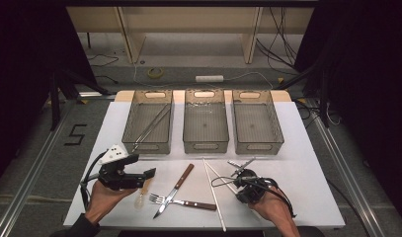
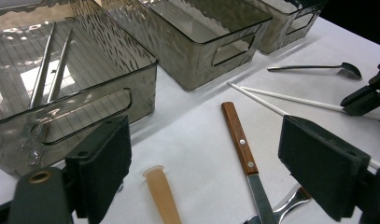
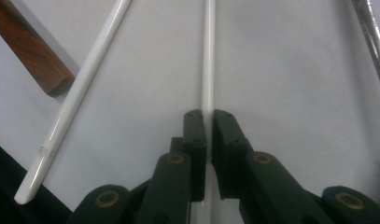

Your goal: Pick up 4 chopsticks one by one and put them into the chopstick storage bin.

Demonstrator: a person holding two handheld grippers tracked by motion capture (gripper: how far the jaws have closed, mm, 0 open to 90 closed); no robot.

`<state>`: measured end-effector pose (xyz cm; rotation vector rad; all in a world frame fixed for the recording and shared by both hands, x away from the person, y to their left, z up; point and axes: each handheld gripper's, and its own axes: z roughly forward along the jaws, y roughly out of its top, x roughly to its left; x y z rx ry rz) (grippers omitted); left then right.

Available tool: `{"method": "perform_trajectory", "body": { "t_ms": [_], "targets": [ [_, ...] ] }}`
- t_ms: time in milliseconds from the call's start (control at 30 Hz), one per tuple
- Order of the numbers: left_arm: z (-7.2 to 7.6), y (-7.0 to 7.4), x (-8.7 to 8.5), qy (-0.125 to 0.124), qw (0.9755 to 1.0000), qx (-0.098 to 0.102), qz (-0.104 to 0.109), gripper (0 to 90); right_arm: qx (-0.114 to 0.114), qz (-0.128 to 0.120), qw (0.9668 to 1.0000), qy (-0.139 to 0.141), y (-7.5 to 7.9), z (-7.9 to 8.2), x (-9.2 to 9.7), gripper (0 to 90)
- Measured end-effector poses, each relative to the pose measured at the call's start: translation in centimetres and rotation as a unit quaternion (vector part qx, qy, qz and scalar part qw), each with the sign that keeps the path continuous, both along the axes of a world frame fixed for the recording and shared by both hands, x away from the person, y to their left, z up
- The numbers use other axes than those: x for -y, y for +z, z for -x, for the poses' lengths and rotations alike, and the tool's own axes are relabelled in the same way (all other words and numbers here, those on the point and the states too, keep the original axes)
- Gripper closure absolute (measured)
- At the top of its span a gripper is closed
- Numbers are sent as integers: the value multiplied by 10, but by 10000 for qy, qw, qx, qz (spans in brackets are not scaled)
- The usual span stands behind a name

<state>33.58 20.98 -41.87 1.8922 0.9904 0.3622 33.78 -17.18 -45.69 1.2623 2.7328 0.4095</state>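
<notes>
The right gripper point(image 3: 208, 116) pinches one white chopstick point(image 3: 208, 56), whose near end its fingers hide. At nine o'clock, the left gripper point(image 2: 204, 158) hovers, fingers spread, over a knife point(image 2: 241, 144) cut off below.

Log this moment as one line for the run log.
right gripper: shut on white chopstick | left gripper: open, above table | second chopstick: loose | left bin: metal chopsticks

Looked like a lab recording rig: white table point(image 1: 307, 163) ringed by black curtains point(image 1: 366, 44), aluminium rails point(image 1: 33, 158) beside it, loose cables point(image 1: 282, 44) behind.
</notes>
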Motion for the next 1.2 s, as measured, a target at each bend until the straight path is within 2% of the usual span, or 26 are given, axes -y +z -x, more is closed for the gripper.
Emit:
{"method": "perform_trajectory", "body": {
  "t_ms": [67,467,767,933,1067,1200],
  "targets": [
    [0,0,0,-8,10000,-7,6,168,120,-44,9999,37,3,0,2,851],
    [0,0,4,-147,9999,-34,18,168,271,-310,9991,135,18,-2,15,853],
    [-2,1,12,-408,9991,-73,60,168,434,-647,9966,262,35,0,22,853],
    [-4,3,23,-620,9980,-110,15,168,450,-782,9944,548,45,1,13,853],
    [-7,4,31,-815,9964,-172,-156,168,478,-817,9922,812,52,1,0,853],
    [-9,5,40,-923,9953,-147,-260,168,514,-824,9896,1061,59,2,-14,853]
  ]
}}
